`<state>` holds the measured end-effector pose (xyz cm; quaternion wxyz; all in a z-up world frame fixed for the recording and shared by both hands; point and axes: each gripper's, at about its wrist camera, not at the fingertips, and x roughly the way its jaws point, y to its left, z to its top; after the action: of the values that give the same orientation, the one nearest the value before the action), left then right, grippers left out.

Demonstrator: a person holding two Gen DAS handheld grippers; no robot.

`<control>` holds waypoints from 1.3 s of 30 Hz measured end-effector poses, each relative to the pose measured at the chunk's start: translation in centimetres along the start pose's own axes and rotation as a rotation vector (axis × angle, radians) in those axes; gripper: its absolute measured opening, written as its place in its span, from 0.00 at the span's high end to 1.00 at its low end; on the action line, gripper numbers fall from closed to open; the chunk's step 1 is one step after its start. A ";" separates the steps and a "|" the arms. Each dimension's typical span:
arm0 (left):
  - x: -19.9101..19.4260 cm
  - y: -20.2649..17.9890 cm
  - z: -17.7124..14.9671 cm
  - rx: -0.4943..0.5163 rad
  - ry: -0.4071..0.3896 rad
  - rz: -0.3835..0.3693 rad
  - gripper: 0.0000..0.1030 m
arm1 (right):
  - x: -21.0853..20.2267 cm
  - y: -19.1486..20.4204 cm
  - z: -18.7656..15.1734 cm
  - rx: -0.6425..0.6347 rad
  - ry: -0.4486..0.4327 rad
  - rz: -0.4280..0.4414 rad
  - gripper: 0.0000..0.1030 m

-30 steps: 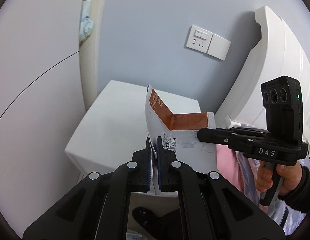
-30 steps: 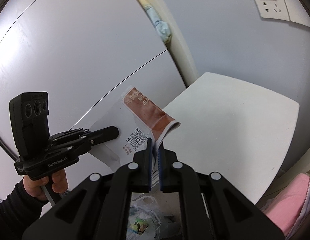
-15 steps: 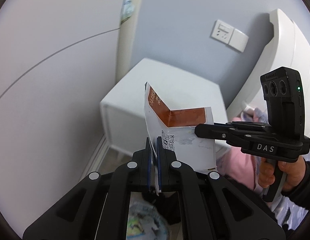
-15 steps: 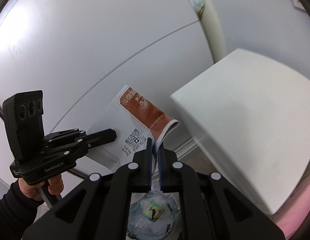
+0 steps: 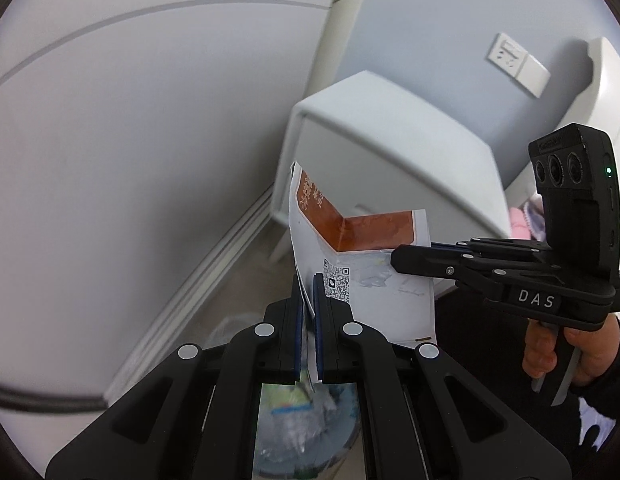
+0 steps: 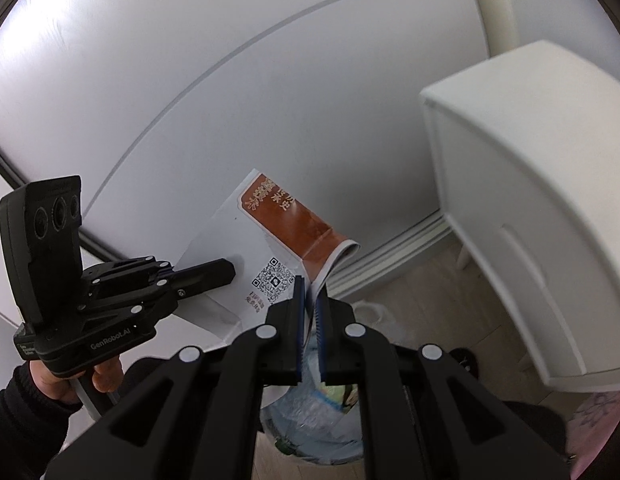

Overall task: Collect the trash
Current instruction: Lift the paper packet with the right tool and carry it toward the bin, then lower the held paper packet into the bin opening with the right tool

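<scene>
A white paper packet [image 5: 373,292] with a brown band and a QR code is folded into a V and held up between both grippers. My left gripper [image 5: 308,282] is shut on its left edge, and it shows from the side in the right wrist view [image 6: 231,271]. My right gripper [image 6: 310,286] is shut on the folded right edge of the packet [image 6: 230,236]; in the left wrist view its tips [image 5: 394,258] press the packet's face. Below the packet stands a round trash bin [image 6: 310,424] lined with clear plastic, with wrappers inside, also seen under the left gripper [image 5: 302,420].
A white nightstand [image 6: 525,184] on short legs stands right of the bin, against a blue-grey wall with a socket plate [image 5: 517,62]. A white panelled door [image 5: 110,140] with a skirting board fills the left. Pink bedding [image 5: 523,220] lies beyond the nightstand. The floor is pale wood.
Both grippers have come down and away from the nightstand top with the packet still gripped. The floor and the lined bin have come into view beneath them.
</scene>
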<state>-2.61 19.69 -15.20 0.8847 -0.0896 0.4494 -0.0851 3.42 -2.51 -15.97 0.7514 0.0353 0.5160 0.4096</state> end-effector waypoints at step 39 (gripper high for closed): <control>9.9 7.9 -13.6 -0.277 0.266 0.028 0.96 | 16.8 -0.6 -7.4 -0.058 0.459 -0.048 0.93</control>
<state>-7.31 23.94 -32.63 0.7980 -0.1920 0.5709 -0.0213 0.07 5.29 -32.22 0.6245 -0.0928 0.6623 0.4035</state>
